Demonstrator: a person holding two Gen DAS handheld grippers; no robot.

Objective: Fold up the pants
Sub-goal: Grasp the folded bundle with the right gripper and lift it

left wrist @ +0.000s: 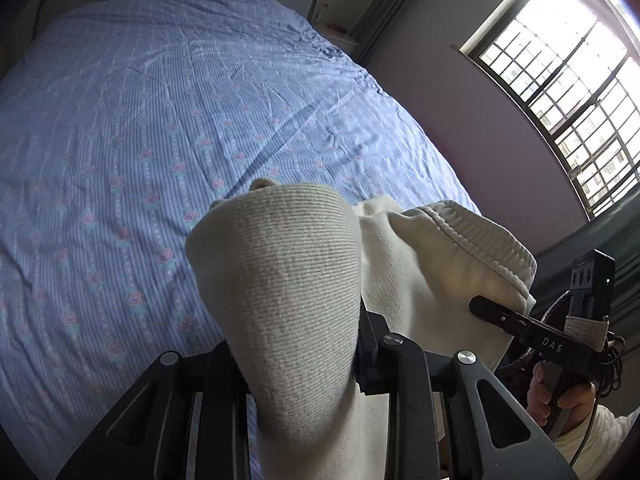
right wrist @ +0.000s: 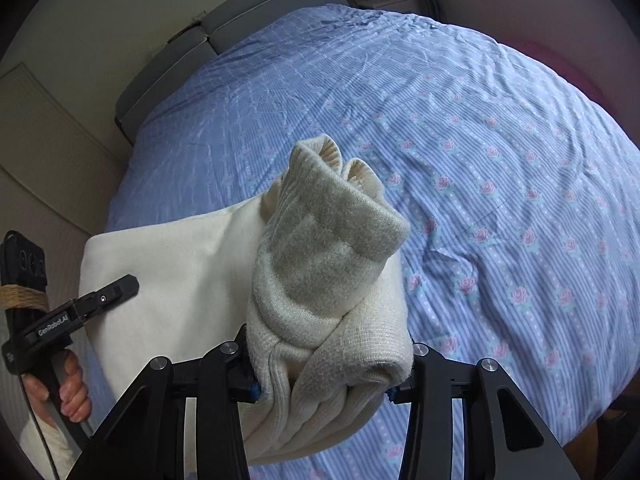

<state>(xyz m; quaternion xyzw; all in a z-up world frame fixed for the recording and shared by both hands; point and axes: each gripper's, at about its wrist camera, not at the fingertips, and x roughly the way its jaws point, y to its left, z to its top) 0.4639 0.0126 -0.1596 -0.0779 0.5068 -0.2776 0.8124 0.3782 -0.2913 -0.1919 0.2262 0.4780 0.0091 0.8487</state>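
The cream pants (left wrist: 280,280) hang in the air above the bed, stretched between my two grippers. My left gripper (left wrist: 296,344) is shut on a ribbed cream end that bulges over its fingers and hides the tips. My right gripper (right wrist: 324,384) is shut on a thick bunch of ribbed cream fabric (right wrist: 328,248). A smooth cream panel (right wrist: 168,264) spans from that bunch toward the left gripper (right wrist: 128,282). In the left wrist view the right gripper (left wrist: 480,308) reaches into the hemmed fabric at the right.
Below lies a bed (left wrist: 160,120) with a blue striped, rose-patterned sheet (right wrist: 480,160). A grey headboard (right wrist: 256,12) is at the far end and a barred window (left wrist: 560,80) to the right. A hand (left wrist: 560,396) holds each gripper's handle (right wrist: 74,396).
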